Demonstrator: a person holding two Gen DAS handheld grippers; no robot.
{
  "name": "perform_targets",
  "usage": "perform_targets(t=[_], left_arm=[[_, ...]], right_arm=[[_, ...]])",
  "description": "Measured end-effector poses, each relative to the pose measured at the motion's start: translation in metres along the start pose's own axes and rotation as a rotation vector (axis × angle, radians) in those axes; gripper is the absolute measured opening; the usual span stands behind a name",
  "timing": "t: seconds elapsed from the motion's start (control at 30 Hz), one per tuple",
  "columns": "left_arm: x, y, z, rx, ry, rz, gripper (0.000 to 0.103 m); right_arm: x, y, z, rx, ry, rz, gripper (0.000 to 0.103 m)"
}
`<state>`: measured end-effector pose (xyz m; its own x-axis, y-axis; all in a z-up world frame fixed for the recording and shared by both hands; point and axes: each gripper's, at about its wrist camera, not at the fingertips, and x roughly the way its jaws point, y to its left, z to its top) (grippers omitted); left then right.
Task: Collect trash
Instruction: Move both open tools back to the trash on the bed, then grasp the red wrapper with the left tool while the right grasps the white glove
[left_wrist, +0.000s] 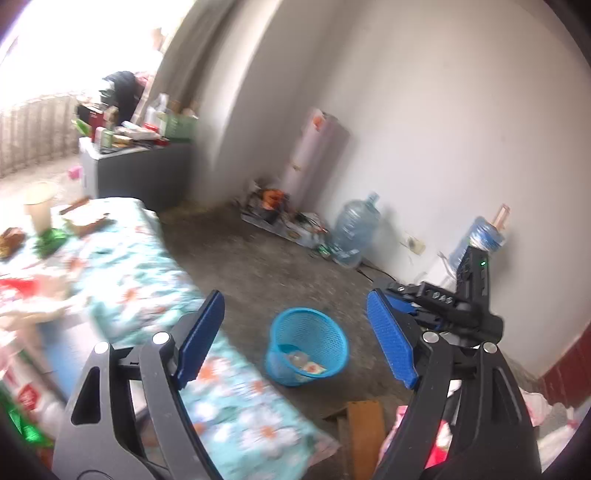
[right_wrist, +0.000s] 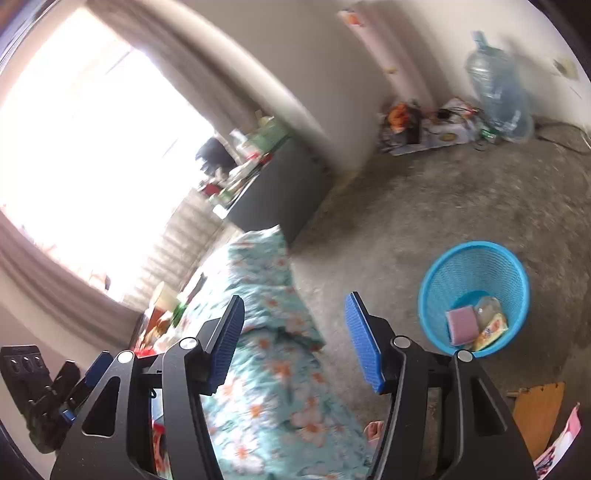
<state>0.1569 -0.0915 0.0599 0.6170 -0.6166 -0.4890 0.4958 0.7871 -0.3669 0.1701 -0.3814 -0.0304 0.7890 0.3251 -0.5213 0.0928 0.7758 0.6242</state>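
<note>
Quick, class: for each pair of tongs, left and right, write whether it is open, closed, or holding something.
Left tongs: open, holding nothing.
Right tongs: open, holding nothing.

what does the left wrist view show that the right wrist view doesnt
Only the left wrist view: a pale cup and green wrapper clearly on the table, and the right tongs seen from the side.

Only the right wrist view: a pink sponge plainly in the bin, a bright window, and part of the left tongs.

Both: the blue bin on the floor holding trash, the floral tablecloth, the big water bottle by the wall, and each view's own tongs open and empty.
</note>
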Motion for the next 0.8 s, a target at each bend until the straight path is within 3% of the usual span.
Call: perform_targets(t=[0.3,0.43,0.53,0.63,0.8], left_arm=[[-0.124,0.12,-0.028,-0.174,-0.141,0.212,0.075],[-0.158,0.187,-0.011,-0.337,-0.149,0.211,0.075],[-0.163,0.241,0.006,-0.497,-0.116,0.173,0.075],[-0.144,0.288,0.024,-0.614,-0.018,0.141,0.075],[-0.099,0.349,0.037,-0.694,0.124,0.205,0.074]], right_arm=[[0.051,0.129,-0.023,-0.237,0.167,0.115,0.056],[0.086,0.175,-0.035,-0.277,0.279,0.213,0.056],[0.122,0.195,-0.037,-0.233,0.387,0.275,0.056],[0.165,0.213,-0.041,-0.165,0.509,0.298,0.056],[0.239,0.232,-0.043,-0.109,0.672,0.251,0.056]])
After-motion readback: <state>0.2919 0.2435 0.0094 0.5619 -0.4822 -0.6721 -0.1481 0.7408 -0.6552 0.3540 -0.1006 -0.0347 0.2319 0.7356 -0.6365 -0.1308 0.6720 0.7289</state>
